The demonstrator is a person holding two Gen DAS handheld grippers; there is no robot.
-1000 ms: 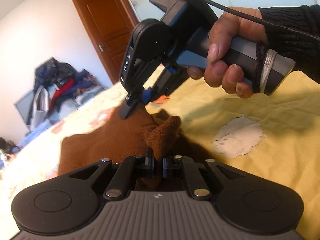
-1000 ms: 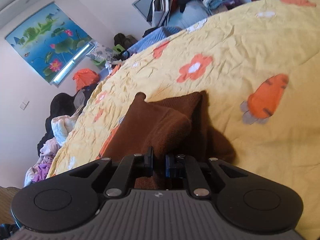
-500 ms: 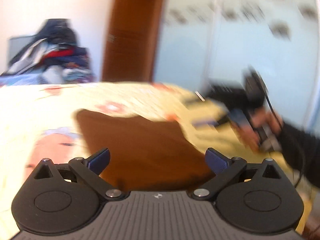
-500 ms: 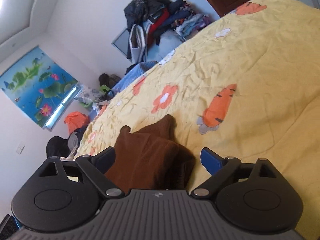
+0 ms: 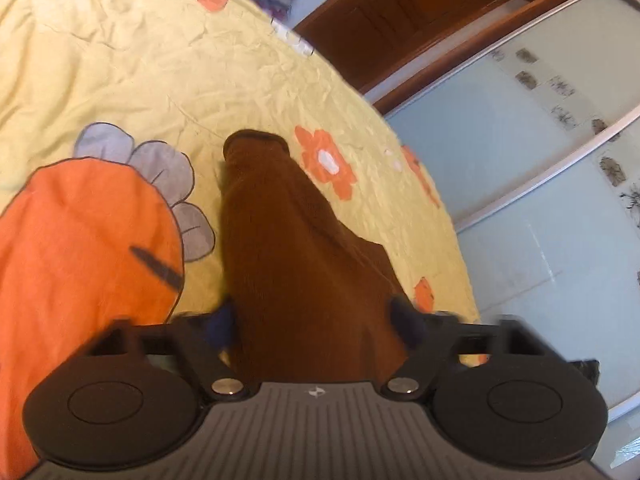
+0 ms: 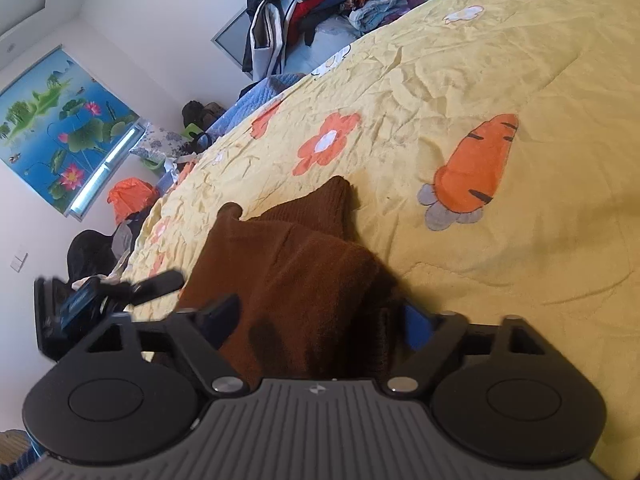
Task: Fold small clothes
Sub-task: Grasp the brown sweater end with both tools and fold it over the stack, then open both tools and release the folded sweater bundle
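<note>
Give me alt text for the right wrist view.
A folded brown knit garment lies on a yellow bedspread with orange flowers and carrots, between the closing jaws of the right gripper. The left gripper shows at the left edge; piled clothes sit behind.
</note>
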